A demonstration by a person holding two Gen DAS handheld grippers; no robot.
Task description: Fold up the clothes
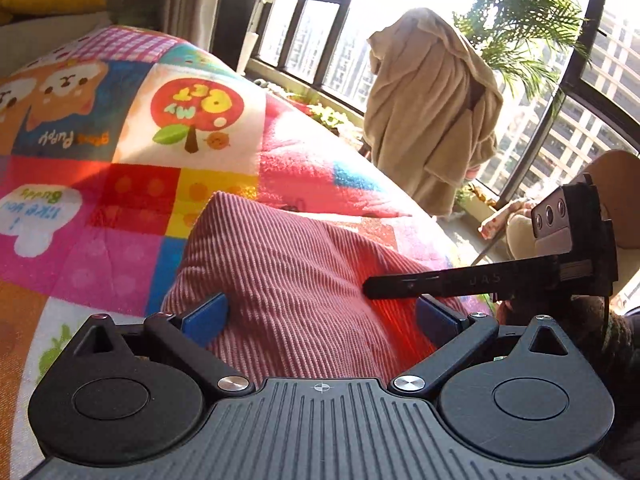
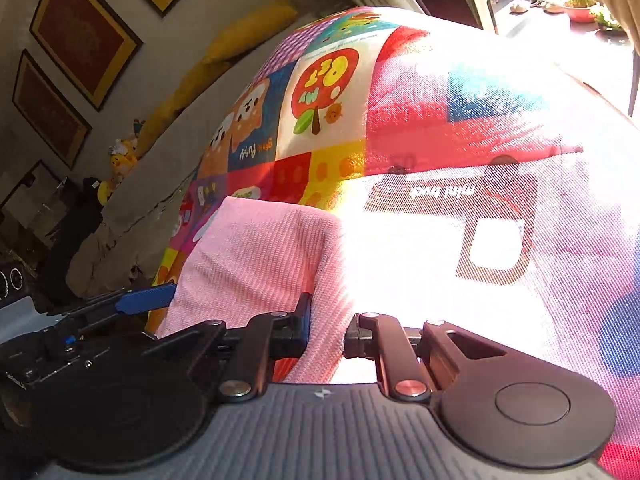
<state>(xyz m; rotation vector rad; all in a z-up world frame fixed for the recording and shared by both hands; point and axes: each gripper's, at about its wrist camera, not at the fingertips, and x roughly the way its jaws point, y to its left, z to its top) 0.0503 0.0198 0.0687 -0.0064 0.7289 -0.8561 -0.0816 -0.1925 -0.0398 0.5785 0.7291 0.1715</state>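
Observation:
A pink ribbed garment [image 1: 288, 276] lies folded on a colourful patchwork blanket [image 1: 120, 132]. My left gripper [image 1: 320, 316] is open, its blue pads [image 1: 206, 314] wide apart on either side of the garment's near part. A black finger of the right gripper [image 1: 460, 280] reaches in from the right over the cloth's edge. In the right wrist view the garment [image 2: 256, 256] looks pale pink, and my right gripper [image 2: 326, 328] is shut on its near edge. The left gripper's blue pad [image 2: 146, 300] shows at the left there.
A beige robe [image 1: 432, 112] hangs by the window beside a palm plant [image 1: 520, 20]. Yellow pillows [image 2: 248, 28], plush toys [image 2: 120, 160] and framed pictures [image 2: 80, 36] line the wall. Strong sunlight washes out the blanket [image 2: 460, 128] on the right.

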